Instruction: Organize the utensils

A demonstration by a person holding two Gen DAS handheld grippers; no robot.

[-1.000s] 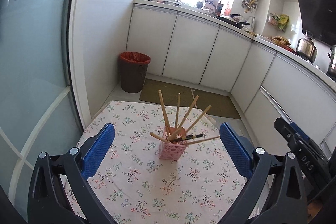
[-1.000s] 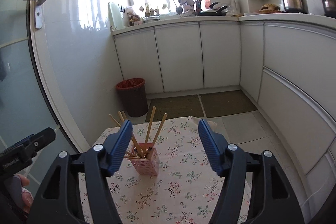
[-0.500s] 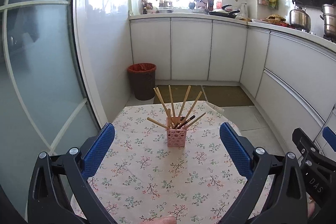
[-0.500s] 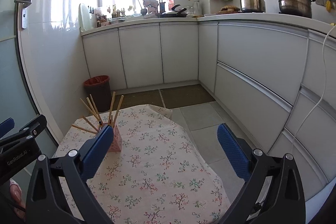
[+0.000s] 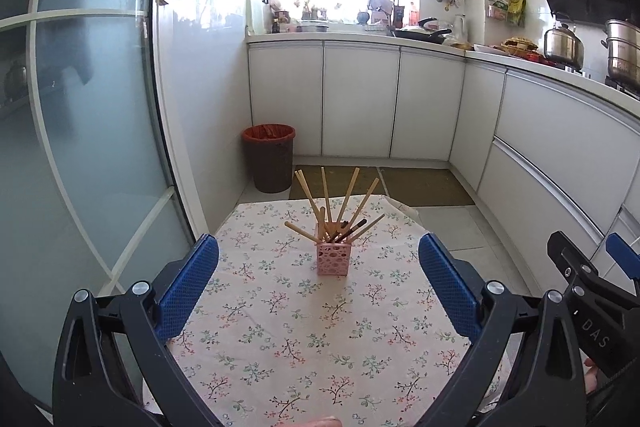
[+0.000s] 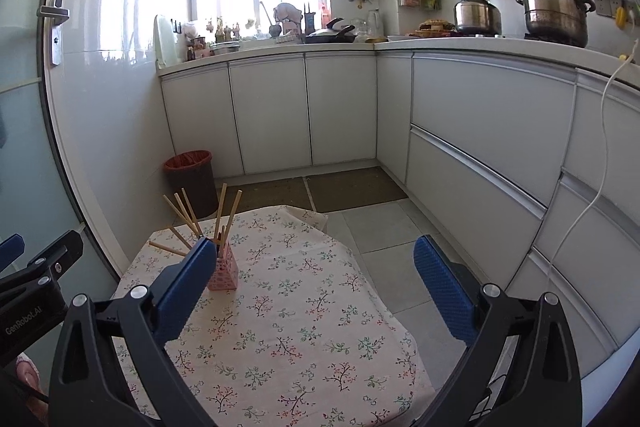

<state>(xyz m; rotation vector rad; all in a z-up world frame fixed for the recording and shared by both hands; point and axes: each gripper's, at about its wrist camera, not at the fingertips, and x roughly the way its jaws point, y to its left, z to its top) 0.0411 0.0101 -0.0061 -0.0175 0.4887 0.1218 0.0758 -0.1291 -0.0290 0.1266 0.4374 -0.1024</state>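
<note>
Several wooden chopsticks [image 5: 326,195] fan out of a small pink holder [image 5: 333,258] standing near the far middle of the floral tablecloth [image 5: 304,339]; a darker utensil [image 5: 352,229] leans among them. Starting at your left, the left gripper [image 5: 318,285] hangs over the near part of the cloth with its blue fingers [image 5: 188,285] spread wide and nothing between them, the holder well ahead of it. Moving right, the right gripper [image 6: 316,287] is likewise spread to its full width and empty; in its view the holder sits just behind its left pad.

You should expect the sticks to be light, stiff and smooth, so they will likely slip or pivot in a loose pinch; take one at mid-shaft above the rim, not at the tip. The holder looks like thin perforated plastic, light and top-heavy with its load, so it may tip if you drag a stick sideways. If you must move it, grip its walls low down.
</note>
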